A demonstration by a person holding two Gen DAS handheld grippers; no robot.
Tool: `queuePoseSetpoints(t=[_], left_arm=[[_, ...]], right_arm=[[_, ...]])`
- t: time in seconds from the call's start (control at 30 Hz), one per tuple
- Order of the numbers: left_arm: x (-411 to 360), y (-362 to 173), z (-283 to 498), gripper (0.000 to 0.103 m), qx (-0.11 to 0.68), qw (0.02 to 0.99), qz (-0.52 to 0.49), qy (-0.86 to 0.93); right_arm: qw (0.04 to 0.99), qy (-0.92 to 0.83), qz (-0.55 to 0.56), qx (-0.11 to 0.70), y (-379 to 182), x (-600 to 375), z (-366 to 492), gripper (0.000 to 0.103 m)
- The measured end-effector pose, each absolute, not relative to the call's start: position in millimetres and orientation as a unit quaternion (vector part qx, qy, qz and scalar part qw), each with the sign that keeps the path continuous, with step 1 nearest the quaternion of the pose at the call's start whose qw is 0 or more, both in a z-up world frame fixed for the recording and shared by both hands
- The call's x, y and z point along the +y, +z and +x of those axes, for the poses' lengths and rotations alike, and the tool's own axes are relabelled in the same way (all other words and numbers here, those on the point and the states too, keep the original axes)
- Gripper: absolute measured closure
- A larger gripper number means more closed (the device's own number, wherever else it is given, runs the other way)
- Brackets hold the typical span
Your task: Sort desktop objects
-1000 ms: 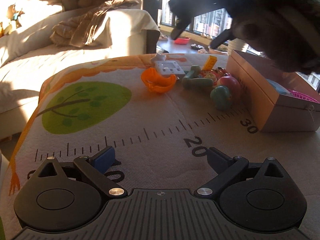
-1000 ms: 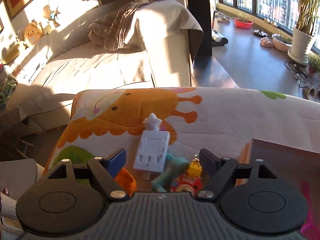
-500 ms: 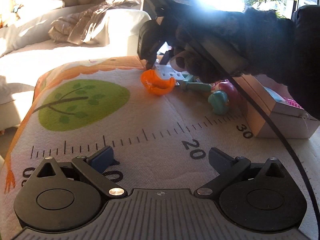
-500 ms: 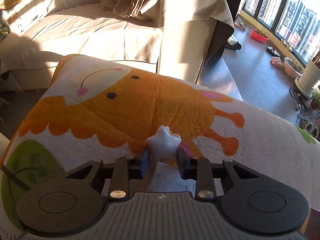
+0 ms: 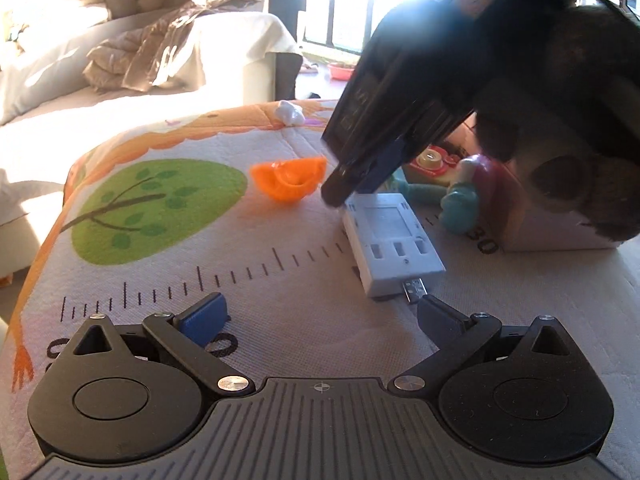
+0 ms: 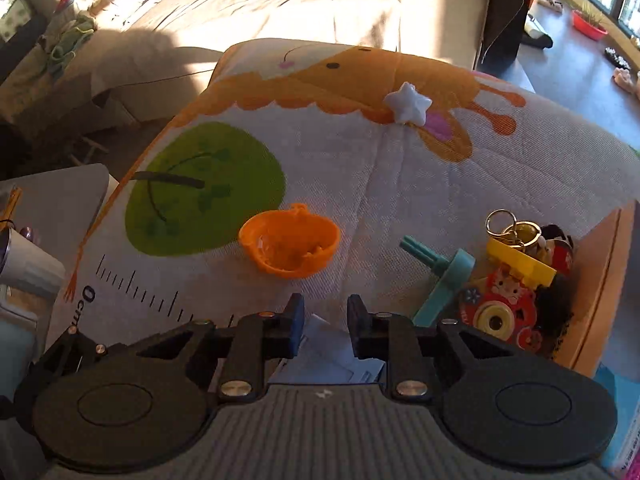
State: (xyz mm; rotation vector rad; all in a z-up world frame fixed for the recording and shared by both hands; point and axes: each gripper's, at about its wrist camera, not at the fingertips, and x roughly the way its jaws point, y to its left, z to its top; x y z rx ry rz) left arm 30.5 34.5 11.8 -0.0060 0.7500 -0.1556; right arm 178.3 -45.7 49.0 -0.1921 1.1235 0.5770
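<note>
The right gripper (image 6: 324,322) is gripping the white adapter (image 5: 394,240) by its far end, fingers narrowed. The casing appears rigid, light and smooth, so holding across its flat sides is advisable.

My left claw (image 5: 322,312) hangs low with its jaws spread wide. My right claw (image 6: 325,322) tilts downward ahead of it, jaws narrowed, a gap between.

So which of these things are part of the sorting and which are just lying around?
Sorting: flat white plastic USB hub, orange plastic bowl, pale blue star, teal toy hammer, open cardboard box, right gripper.

Lying around: beige sofa, crumpled brown blanket.
</note>
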Motion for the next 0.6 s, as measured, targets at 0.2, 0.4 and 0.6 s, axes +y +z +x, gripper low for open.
queuePoseSetpoints(t=[0.2,0.4,0.6], left_arm=[[25,12,32,0.0,0.371,0.925,0.015,-0.085],[19,15,28,0.0,0.379,0.92,0.022,-0.101],[21,17,20,0.0,0.385,0.918,0.031,-0.093]], right_arm=[[0.876,0.154,-0.094,0.446,72,-90,198,0.061],[0.873,0.117,-0.088,0.466,54,-102,226,0.071],[0.855,0.155,-0.098,0.484,46,-82,199,0.062]])
